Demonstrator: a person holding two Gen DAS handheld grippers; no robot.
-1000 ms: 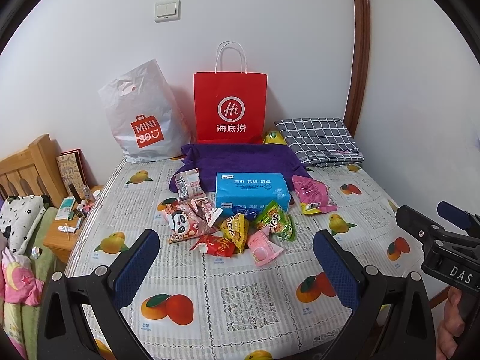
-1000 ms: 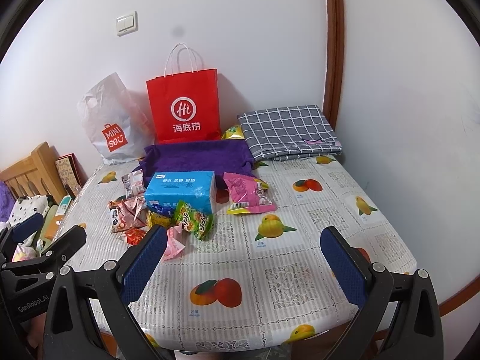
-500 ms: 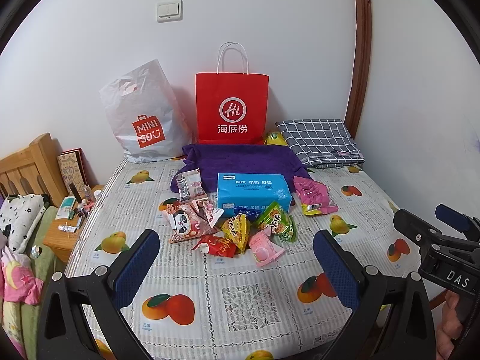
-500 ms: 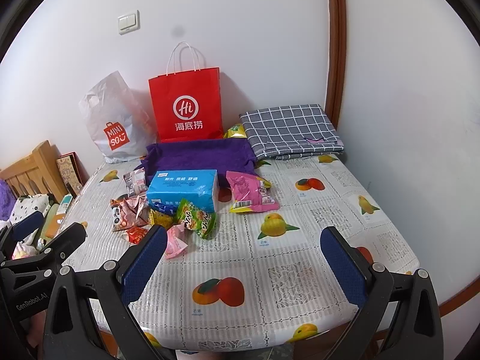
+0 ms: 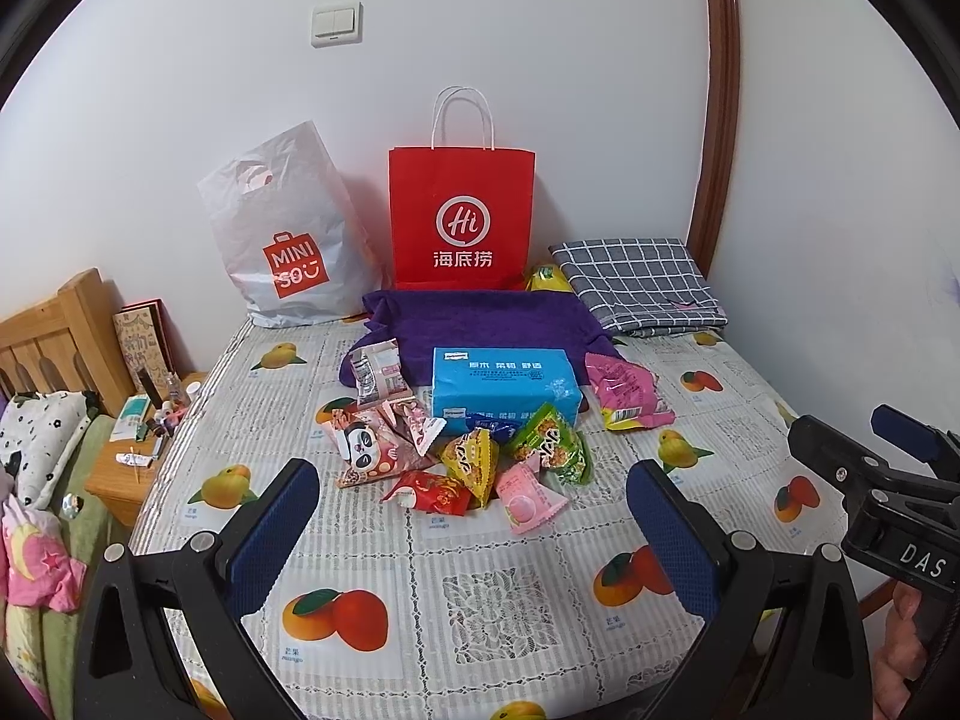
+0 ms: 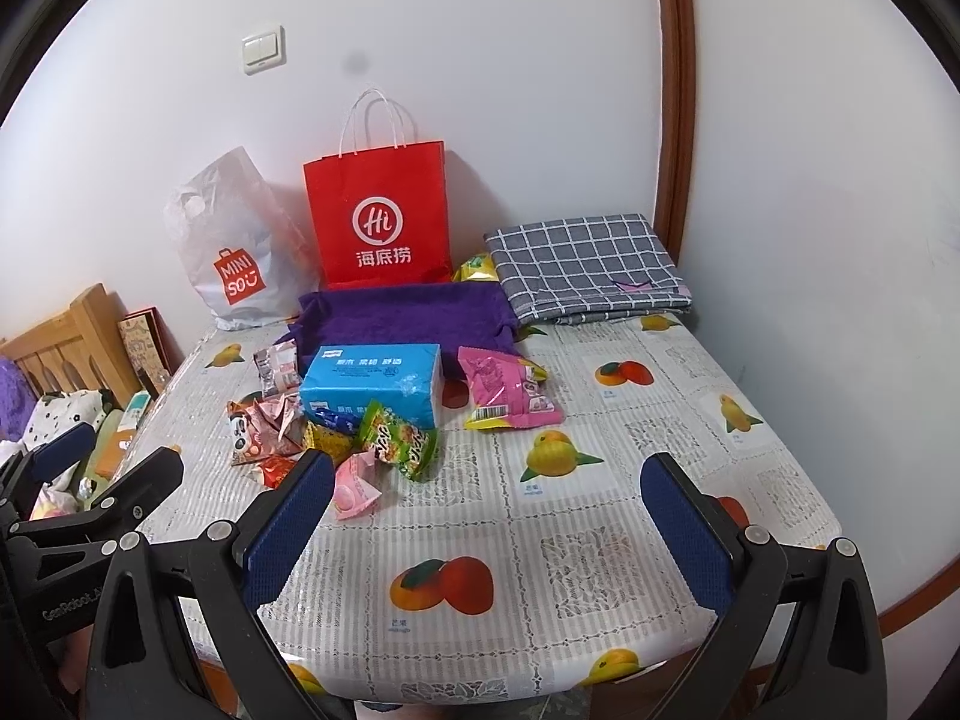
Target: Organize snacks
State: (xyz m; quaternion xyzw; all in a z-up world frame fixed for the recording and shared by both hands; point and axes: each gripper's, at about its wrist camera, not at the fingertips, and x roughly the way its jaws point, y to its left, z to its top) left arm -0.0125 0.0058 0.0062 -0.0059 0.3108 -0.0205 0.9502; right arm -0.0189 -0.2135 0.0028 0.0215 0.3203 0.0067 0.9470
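Crinkly foil snack packets point(image 5: 474, 462) look light, soft, slippery; pinch a sealed edge; left gripper point(image 5: 474, 531) and right gripper point(image 6: 489, 516) gape empty

Red paper bag point(image 5: 461, 216) and white plastic bag point(image 5: 282, 234) stand against the wall (upright), folded checked cloth point(image 5: 636, 285) beside.

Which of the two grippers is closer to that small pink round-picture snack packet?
Left. The pink packet lies just ahead between the left gripper fingers; it sits ahead and left of the right gripper, beside its left finger.
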